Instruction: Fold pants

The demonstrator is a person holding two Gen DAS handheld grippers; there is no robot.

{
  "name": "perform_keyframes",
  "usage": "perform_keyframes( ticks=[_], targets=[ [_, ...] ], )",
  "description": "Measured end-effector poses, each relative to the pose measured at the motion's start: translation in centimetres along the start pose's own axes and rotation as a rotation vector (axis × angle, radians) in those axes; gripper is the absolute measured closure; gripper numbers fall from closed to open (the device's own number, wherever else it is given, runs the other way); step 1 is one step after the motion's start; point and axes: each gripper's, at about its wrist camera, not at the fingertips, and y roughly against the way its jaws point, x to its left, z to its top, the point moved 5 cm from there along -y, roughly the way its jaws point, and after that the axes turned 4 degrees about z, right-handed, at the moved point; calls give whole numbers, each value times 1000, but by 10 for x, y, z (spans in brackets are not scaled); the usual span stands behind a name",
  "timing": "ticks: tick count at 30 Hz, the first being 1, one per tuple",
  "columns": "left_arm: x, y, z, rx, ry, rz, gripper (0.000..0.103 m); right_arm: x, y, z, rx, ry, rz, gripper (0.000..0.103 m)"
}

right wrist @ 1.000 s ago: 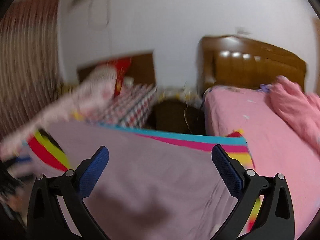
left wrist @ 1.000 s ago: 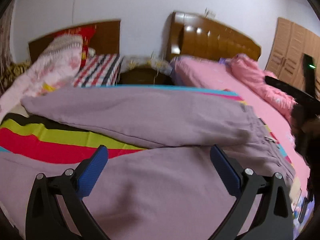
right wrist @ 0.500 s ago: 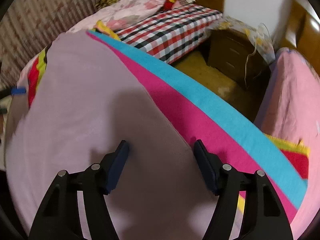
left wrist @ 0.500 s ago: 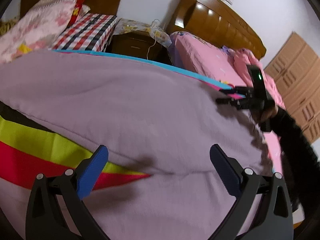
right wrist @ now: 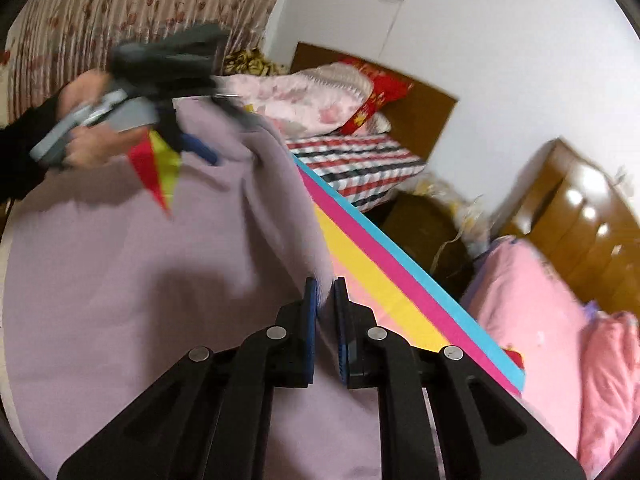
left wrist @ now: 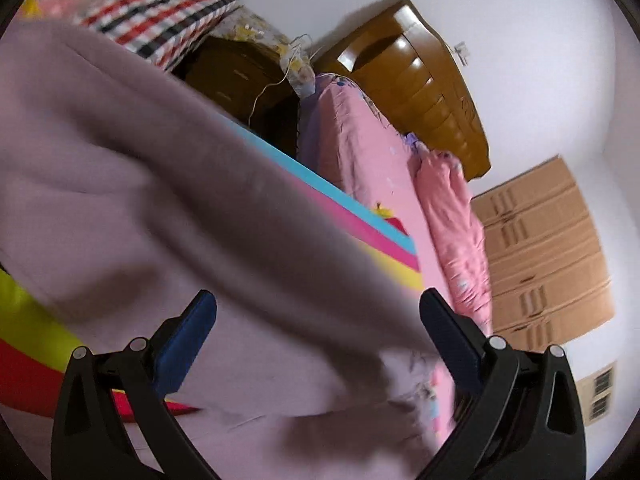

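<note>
Mauve pants (left wrist: 132, 184) lie spread over a bright striped sheet (left wrist: 360, 220) on the bed. In the left wrist view one leg lies folded across the other. My left gripper (left wrist: 318, 312) is open and empty above the cloth. It also shows in the right wrist view (right wrist: 200, 152), held in a hand at the pants' far end. My right gripper (right wrist: 326, 292) is shut on the edge of the pants (right wrist: 168, 288), which lifts toward it, next to the striped sheet (right wrist: 384, 276).
A pink bed (left wrist: 376, 152) with a wooden headboard (left wrist: 428, 76) lies to the right. A dark nightstand (left wrist: 236, 76) stands between the beds. A checked pillow (right wrist: 360, 164) and a floral quilt (right wrist: 304, 96) lie at the far end. A wardrobe (left wrist: 548, 252) stands at right.
My right gripper has closed on the pants' edge and lifted it. The left gripper has stayed open and tilted, and the view has swung right.
</note>
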Motion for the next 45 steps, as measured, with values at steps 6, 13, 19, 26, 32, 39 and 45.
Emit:
perform_keyframes(
  ticks=[6, 13, 19, 26, 32, 39, 45],
  targets=[
    [22, -18, -12, 44, 86, 27, 78, 51, -7, -24, 20, -75, -112, 93],
    [-21, 81, -66, -195, -208, 109, 95, 57, 29, -21, -45, -138, -183, 102],
    [17, 107, -178, -144, -237, 219, 61, 83, 45, -60, 62, -275, -65, 85],
    [78, 131, -210, -220, -79, 200, 18, 86, 81, -109, -11, -716, -100, 40],
    [69, 144, -229, -244, -102, 139, 14, 8, 74, -144, -55, -1180, -124, 46],
    [60, 174, -238, -315, -165, 156, 6, -54, 55, -167, 11, -1388, -203, 54],
    [75, 177, -223, -319, -138, 180, 4, -59, 33, -167, 52, -1378, -225, 55]
  ],
)
